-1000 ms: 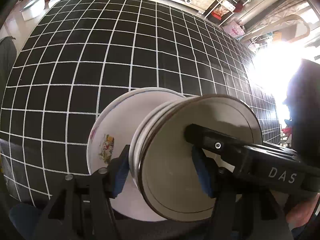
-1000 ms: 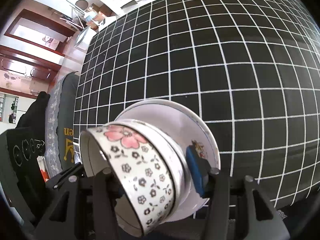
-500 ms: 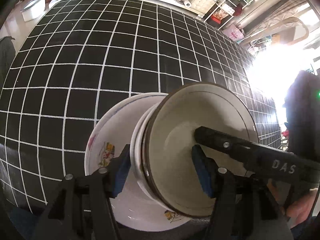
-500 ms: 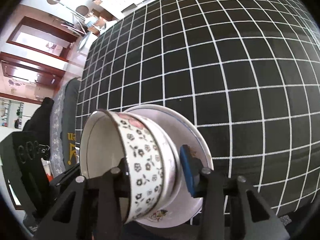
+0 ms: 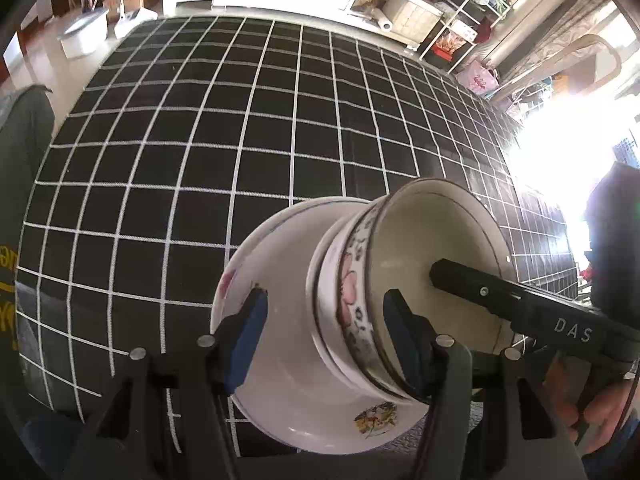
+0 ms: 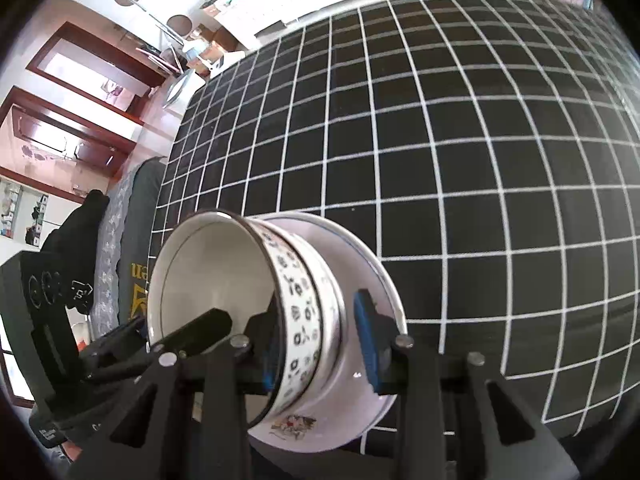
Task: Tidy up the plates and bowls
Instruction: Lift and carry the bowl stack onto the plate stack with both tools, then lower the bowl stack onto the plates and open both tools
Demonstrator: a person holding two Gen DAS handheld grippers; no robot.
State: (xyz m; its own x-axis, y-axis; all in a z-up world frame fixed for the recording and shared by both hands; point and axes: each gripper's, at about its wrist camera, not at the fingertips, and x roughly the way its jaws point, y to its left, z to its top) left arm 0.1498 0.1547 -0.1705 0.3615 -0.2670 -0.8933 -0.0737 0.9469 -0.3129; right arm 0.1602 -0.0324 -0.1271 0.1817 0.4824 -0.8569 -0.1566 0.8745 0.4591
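A flower-patterned bowl (image 5: 354, 300) is nested in a plain white bowl (image 5: 324, 292), and both rest in a large white plate (image 5: 288, 360) with small printed pictures on the black grid tablecloth (image 5: 240, 140). My left gripper (image 5: 324, 336) stands open around the bowl stack, its blue pads (image 5: 248, 328) clear of the plate side. My right gripper (image 6: 320, 344) straddles the flowered bowl's wall (image 6: 298, 320), one finger inside, the blue pad (image 6: 366, 340) a little off the outer bowl. The plate also shows in the right wrist view (image 6: 360, 412).
The checked cloth covers the whole table. A dark cushion with yellow print (image 6: 136, 280) lies along the table's left edge. Shelves with clutter (image 5: 440, 12) and white plastic boxes (image 5: 84, 36) stand beyond the far edge. The table's near edge is just under the plate.
The bowl stack has tipped and lowered into the plate. My left jaws, shut on the stack earlier, have opened wide. My right finger now reaches inside the flowered bowl.
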